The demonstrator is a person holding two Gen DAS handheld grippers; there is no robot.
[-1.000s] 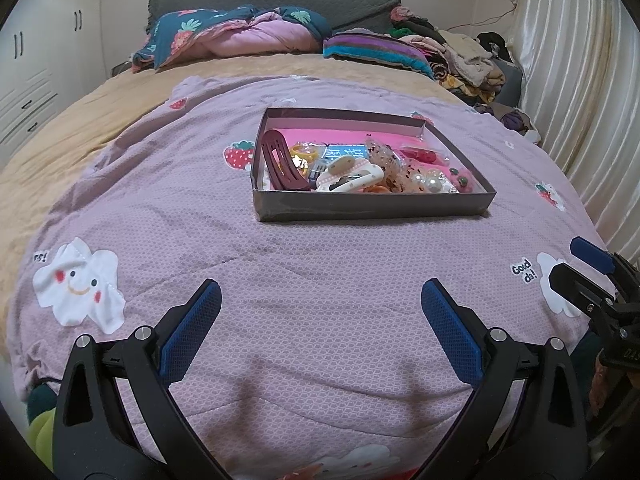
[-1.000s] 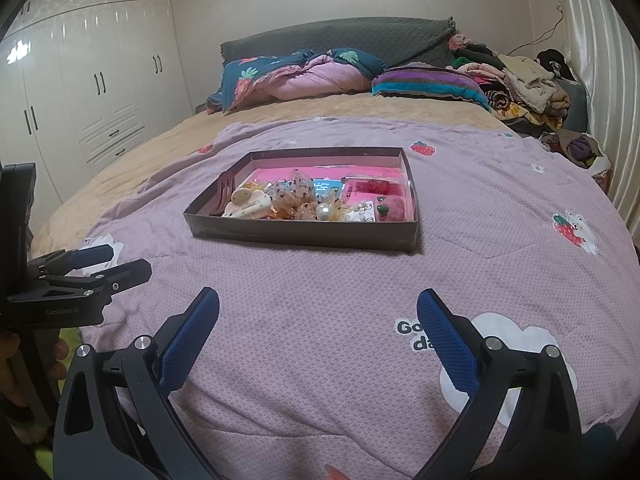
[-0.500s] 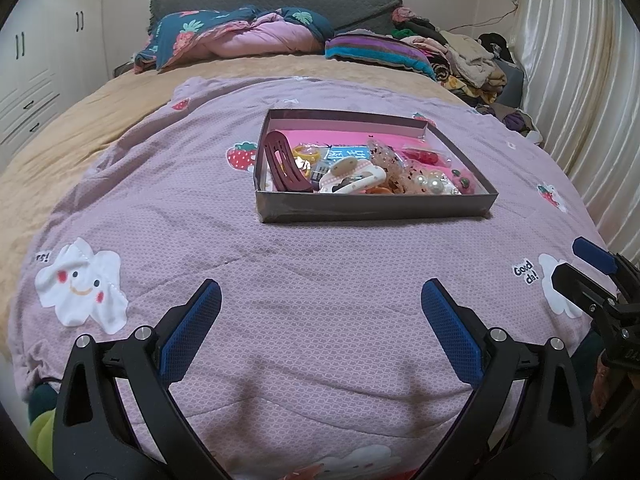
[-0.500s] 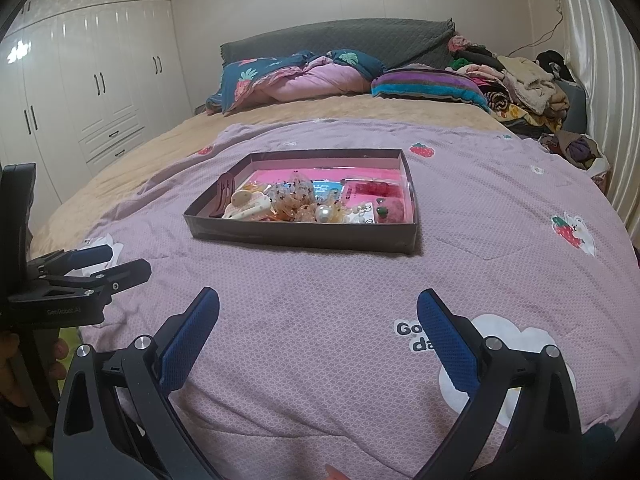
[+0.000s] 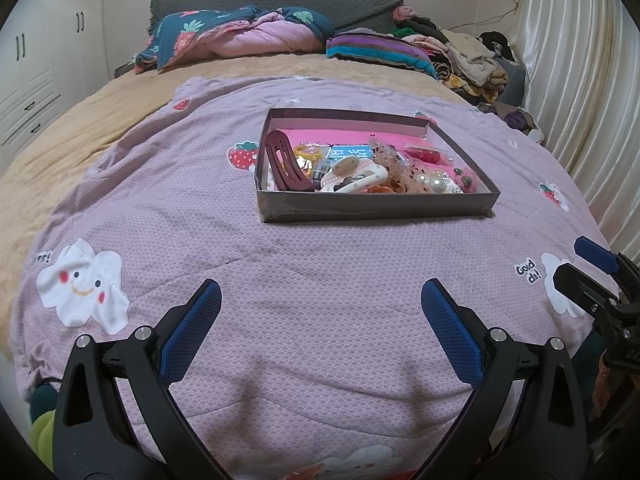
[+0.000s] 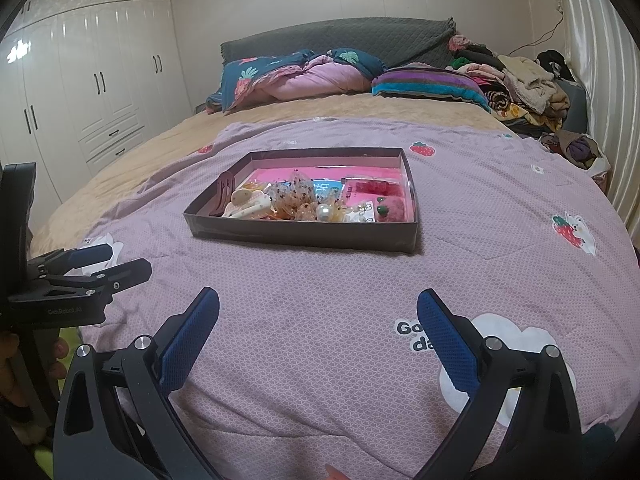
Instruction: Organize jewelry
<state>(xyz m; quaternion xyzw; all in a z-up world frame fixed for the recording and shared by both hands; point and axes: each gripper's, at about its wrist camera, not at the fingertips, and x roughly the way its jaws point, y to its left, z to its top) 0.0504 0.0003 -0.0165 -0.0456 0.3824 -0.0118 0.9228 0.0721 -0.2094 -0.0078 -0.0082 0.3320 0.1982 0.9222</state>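
Left tongs [image 5: 320,322] are held spread wide, nothing between the blue pads; right tongs [image 6: 318,330] likewise spread and empty. Both are poised low over the purple quilt [image 5: 280,264] at the near edge of the bed.

Change over the last second: very little. The tray [image 5: 376,206] is seen marginally lower and nearer in the left view; the tongs' spread is unaltered. No item has been lifted or shifted, so the task is judged no further along across this interval.

Ahead of both tongs, well apart from them, the shallow dark tray is set on the quilt with the jewelry and hair pieces heaped along its near side: a maroon hair claw [image 5: 286,162] at the far-left end, a cream clip [image 5: 354,174] beside it, pearls [image 5: 434,182] further right. The pink floor at the tray's back is left bare.

Left view only: the yellow ring-shaped piece [image 5: 308,154] behind the claw. Right view only: the white wardrobe [image 6: 80,92], and a hand [image 6: 12,368] gripping the left tool's handle.
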